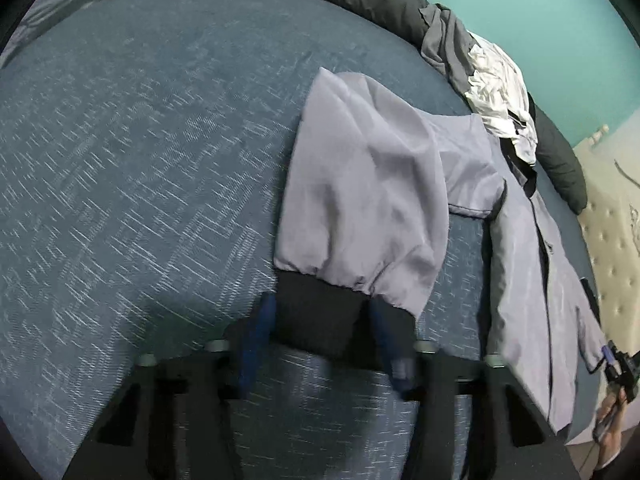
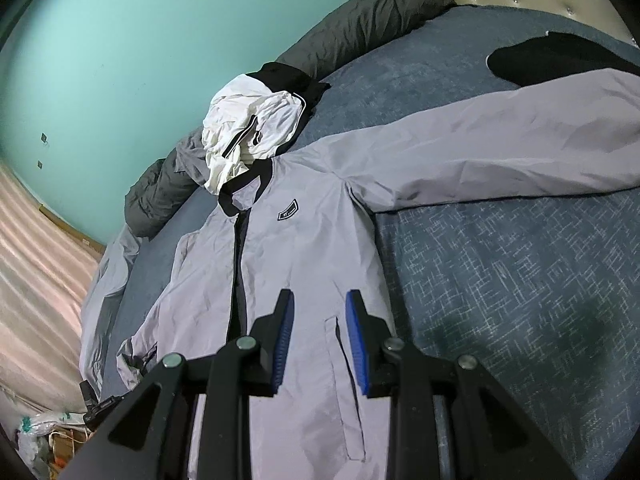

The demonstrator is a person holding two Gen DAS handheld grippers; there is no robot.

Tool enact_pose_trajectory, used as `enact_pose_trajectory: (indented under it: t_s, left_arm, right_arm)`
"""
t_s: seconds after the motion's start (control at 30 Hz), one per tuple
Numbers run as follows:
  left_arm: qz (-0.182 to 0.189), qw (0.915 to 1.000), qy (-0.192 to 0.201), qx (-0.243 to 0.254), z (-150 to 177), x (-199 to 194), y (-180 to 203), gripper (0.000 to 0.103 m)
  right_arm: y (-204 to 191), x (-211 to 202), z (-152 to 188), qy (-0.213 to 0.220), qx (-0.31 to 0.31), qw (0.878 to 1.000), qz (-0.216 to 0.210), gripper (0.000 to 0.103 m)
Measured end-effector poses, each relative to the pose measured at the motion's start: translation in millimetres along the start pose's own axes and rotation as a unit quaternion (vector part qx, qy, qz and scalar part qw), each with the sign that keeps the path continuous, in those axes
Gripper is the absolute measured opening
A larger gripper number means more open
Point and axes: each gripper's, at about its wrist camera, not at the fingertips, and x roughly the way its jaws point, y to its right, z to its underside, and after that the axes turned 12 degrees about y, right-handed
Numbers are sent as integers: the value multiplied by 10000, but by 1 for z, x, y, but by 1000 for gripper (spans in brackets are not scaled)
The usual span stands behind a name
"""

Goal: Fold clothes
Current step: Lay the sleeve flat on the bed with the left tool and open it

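Folding the sleeve in looks like the current step: the left gripper (image 1: 320, 332) has its fingers either side of the black cuff (image 1: 320, 320), but the shot's blurry, so honestly can't tell if the pads are actually biting or just sitting around it. The jacket (image 2: 304, 248) lies face up on the bed (image 1: 140, 140), zip front showing, sleeve (image 1: 360, 192) stretched out sideways away from the body. The right gripper (image 2: 320, 336) hangs over the lower front near the pocket, jaws part way apart with nothing between them. If it were me, I'd get a proper pinch on the cuff first, lift just enough to clear the cover, then carry it across the chest so the crease lands at the shoulder seam. The free gripper could press the body down so it doesn't drag. There's a white garment (image 2: 248, 128) bunched at the collar, so watch the fold doesn't snag it.
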Motion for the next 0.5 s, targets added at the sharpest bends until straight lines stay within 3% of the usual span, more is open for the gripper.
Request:
enact_pose_trajectory:
  t_s: [0.1,0.27,0.5]
  left_arm:
    - [-115,9997,134,141,-9,-16,-3,8]
    - [-326,9980,439,325,-37,-49,-15,6]
    - [-890,9917,801,467,-87,-87,-40,6]
  right_arm:
    - [1,-1,-3,21,8,10000,25,26]
    - [-3,-1,-1,5,-30,10000,0,26]
    - [-7,1,4,-39,-41,10000,-64,26]
